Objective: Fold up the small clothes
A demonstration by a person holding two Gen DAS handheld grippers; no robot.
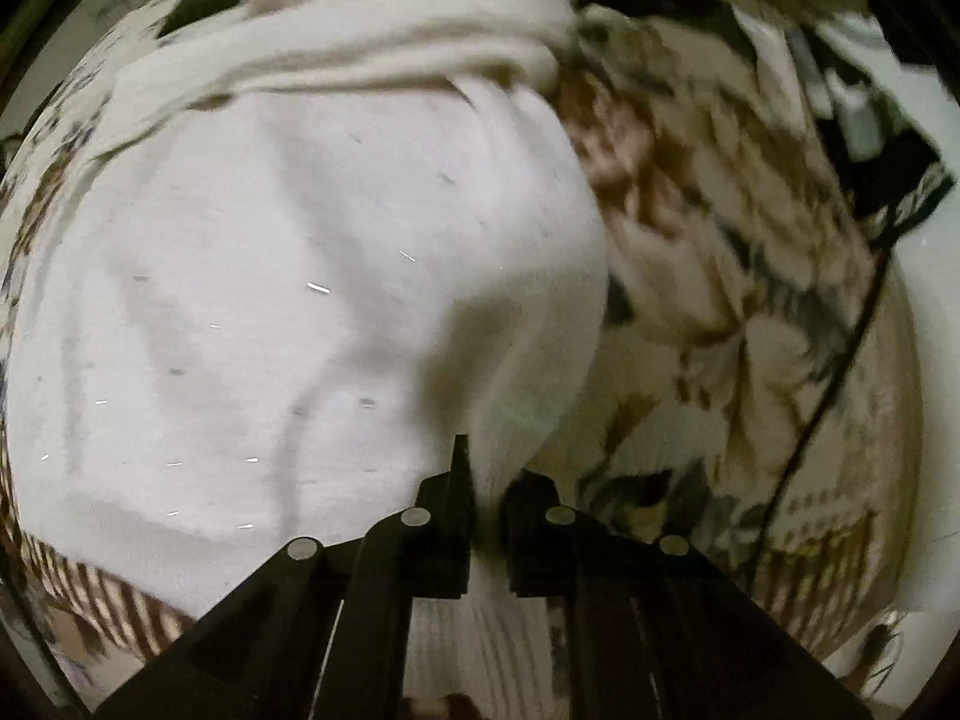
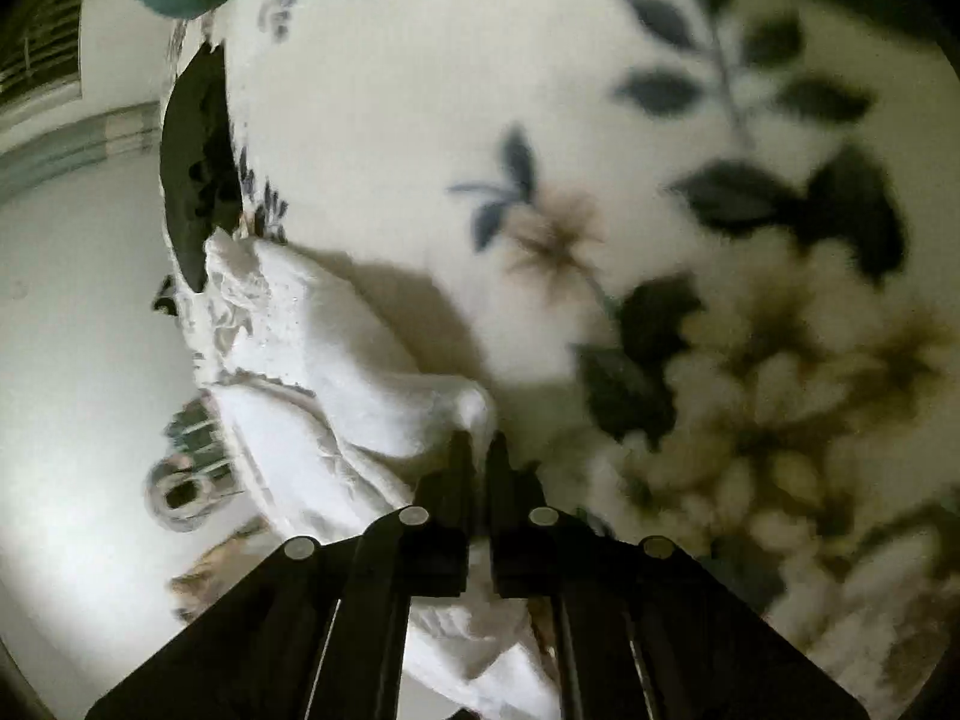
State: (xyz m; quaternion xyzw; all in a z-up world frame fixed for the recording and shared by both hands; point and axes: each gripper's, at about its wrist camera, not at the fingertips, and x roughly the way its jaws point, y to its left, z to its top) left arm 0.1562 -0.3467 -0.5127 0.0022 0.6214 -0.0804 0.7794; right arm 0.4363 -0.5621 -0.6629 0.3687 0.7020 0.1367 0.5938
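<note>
Both the left gripper (image 1: 487, 480) and the right gripper (image 2: 479, 456) were clamped on edges of the small white knitted garment (image 1: 288, 300), which spread toward the upper left over the floral bedspread (image 2: 750, 360).

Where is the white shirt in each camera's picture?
Left wrist: the white garment fills the left and middle, pinched by the left gripper.
Right wrist: lower left of middle, pinched by the right gripper.
Shared landmark: the floral cloth underneath.
</note>
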